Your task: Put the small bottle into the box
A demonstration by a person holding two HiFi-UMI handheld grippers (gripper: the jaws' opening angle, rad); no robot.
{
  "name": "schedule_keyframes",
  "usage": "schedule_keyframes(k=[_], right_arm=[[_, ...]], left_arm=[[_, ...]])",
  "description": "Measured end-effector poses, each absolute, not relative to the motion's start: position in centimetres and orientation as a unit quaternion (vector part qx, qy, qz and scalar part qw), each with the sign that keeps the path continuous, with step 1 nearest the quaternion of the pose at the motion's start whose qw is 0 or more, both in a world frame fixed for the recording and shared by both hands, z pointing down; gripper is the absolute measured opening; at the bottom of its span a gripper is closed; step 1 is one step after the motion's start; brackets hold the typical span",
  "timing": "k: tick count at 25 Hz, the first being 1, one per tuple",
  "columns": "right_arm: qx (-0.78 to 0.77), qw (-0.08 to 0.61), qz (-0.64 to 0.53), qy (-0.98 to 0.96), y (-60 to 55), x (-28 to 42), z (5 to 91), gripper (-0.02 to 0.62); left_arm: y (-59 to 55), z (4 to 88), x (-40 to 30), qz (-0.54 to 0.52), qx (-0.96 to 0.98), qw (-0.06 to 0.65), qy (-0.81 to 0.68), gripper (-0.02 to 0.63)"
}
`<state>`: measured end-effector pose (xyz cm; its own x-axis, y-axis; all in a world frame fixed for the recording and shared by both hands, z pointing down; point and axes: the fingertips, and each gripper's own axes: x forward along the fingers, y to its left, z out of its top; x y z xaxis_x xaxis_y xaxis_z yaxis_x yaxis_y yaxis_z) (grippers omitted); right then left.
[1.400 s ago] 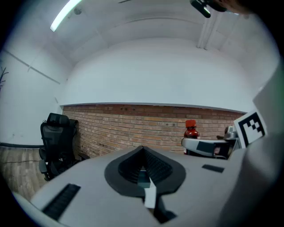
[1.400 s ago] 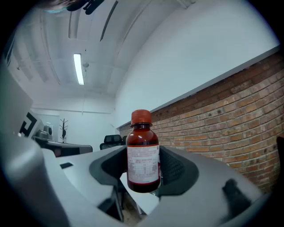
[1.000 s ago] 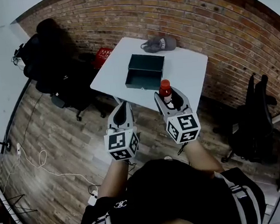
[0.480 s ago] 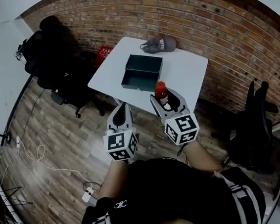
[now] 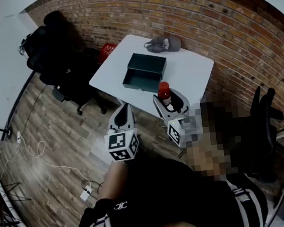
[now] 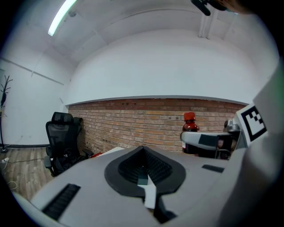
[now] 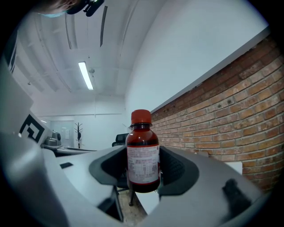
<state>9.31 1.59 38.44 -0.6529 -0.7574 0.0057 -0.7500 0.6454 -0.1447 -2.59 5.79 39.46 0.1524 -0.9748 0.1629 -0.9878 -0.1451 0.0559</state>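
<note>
Barely shifted since a second ago, the right gripper (image 5: 170, 101) stays clamped on the upright red-capped small bottle (image 5: 164, 91), carried just short of the white table (image 5: 191, 75) toward the open dark green box (image 5: 148, 63), while the left gripper (image 5: 124, 111) hangs alongside, jaws together and empty.

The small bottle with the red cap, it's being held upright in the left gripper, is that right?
Not the left. The small bottle stands upright, red cap up, clamped in the right gripper, as the right gripper view shows. The left gripper is shut on nothing.
</note>
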Motion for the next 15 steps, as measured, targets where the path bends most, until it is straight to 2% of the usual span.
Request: schedule_keyframes(k=[15], right_arm=[[-0.427, 0.007, -0.076, 0.901, -4.0, 7.9, 40.3, 0.232]], left_arm=[[0.1, 40.8, -4.4, 0.041, 0.764, 0.079, -0.639, 0.012]])
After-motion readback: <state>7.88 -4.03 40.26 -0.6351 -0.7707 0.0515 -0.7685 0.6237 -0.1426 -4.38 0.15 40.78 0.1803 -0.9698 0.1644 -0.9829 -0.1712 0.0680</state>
